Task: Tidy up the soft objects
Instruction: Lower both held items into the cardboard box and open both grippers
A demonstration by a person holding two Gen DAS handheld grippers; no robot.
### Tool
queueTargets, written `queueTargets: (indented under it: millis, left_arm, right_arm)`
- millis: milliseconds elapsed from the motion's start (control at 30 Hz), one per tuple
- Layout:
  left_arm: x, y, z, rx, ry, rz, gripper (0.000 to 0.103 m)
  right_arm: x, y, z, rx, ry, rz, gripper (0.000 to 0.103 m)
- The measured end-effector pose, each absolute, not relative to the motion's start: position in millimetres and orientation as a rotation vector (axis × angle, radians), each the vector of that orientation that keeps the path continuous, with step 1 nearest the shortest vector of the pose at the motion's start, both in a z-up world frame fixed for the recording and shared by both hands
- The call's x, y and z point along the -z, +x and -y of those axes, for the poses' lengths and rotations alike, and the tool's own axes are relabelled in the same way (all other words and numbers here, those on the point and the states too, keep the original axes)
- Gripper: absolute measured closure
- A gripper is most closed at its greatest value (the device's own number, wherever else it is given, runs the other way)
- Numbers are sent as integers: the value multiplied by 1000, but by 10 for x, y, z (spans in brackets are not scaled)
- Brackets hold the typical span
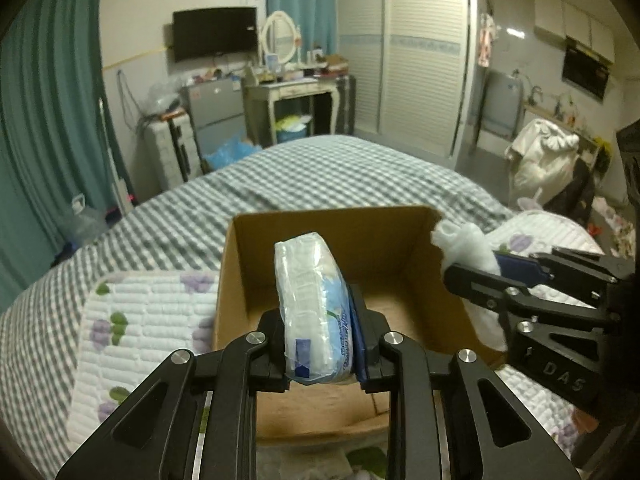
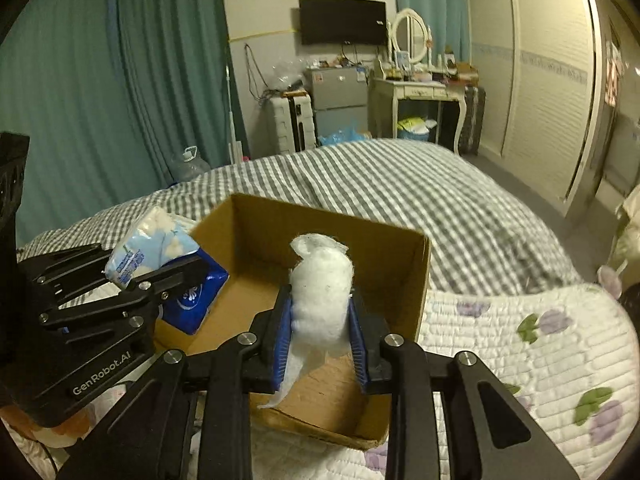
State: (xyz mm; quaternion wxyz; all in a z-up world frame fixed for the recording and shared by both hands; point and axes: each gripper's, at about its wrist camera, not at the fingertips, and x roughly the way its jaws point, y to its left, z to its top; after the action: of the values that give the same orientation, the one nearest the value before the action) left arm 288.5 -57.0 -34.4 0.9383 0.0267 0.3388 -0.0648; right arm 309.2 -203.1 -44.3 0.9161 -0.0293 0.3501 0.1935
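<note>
Mid-task, by my reading: the cardboard box (image 2: 404,280) on the bed (image 1: 320,176) looks empty — left claw (image 1: 322,344) pinches a tissue pack (image 1: 312,308), right claw (image 2: 320,332) clamps cotton wadding (image 2: 320,292), both poised above it.

Both views are dim and yellow-green, lit by weak indoor light — no strong shadows. Fisheye bending curves the curtains (image 2: 120,80) and wardrobe (image 2: 540,80) toward the frame edges, with black vignette in the corners. The checked bedspread (image 1: 320,176) is smeared with blur — near parts look sharper.
</note>
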Motion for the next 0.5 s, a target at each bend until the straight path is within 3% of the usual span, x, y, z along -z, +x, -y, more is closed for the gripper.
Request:
queueTargets:
  millis: [33,67,133,167,200,433,500]
  left_arm:
    - [372,2907,565,121,58,-705,76]
    - [381,2918,567,111,59,-713,67]
    - [370,2913,550,101,48,-717,46]
    - [331,2876,546,95,49,-709,37]
    - [285,2831,549,95,52,-696,35]
    - [-281,2375,462,88,56,-597,35]
    - [-536,2110,434,82,56,-537,20]
  right_arm:
    - [477,3121,2053,-395,-43,-729,68]
    - [496,3139,2075,-398,-26,-735,63]
    - [500,3129,2121,-380,-14,-730,40]
    - [480,3132,2143,-375,-10,-726,39]
    - [431,3100,2171,-374,-7,-716,39]
    - [-162,2658,2286,-344,-51,-634,31]
    - [-364,2489,2307,-340,-66,-607,26]
